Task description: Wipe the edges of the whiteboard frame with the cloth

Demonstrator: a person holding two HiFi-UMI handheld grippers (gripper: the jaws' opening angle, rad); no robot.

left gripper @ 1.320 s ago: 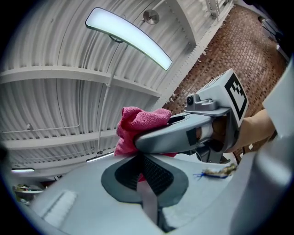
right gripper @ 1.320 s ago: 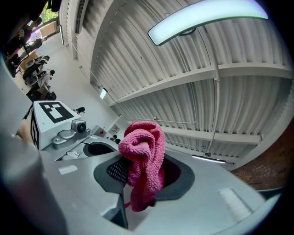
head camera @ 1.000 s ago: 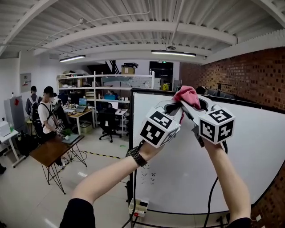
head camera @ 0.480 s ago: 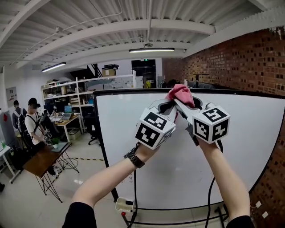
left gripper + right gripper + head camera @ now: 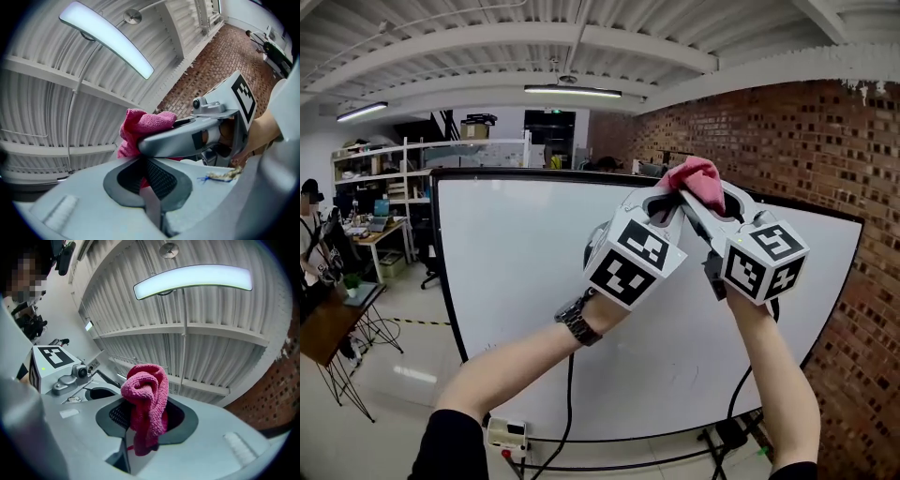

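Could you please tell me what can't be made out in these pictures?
Head view: where the cloth meets the whiteboard frame, hidden behind the left hand-held gripper and right hand-held gripper.
Head view: the person at the left, cut off by the edge.
Both gripper views: the whiteboard, out of frame; they face the ceiling.

Both grippers are pale grey plastic. The left gripper [image 5: 667,206], mid-frame, carries a white cube [image 5: 633,262] with black square markers. The right gripper [image 5: 701,202] bears a like cube [image 5: 766,264] further right. Black ribbed pads [image 5: 118,415] line the jaws. A black cable [image 5: 739,398] hangs at lower right. A dark watch [image 5: 578,321] bands the left wrist, and black sleeves [image 5: 455,448] show at the bottom edge.
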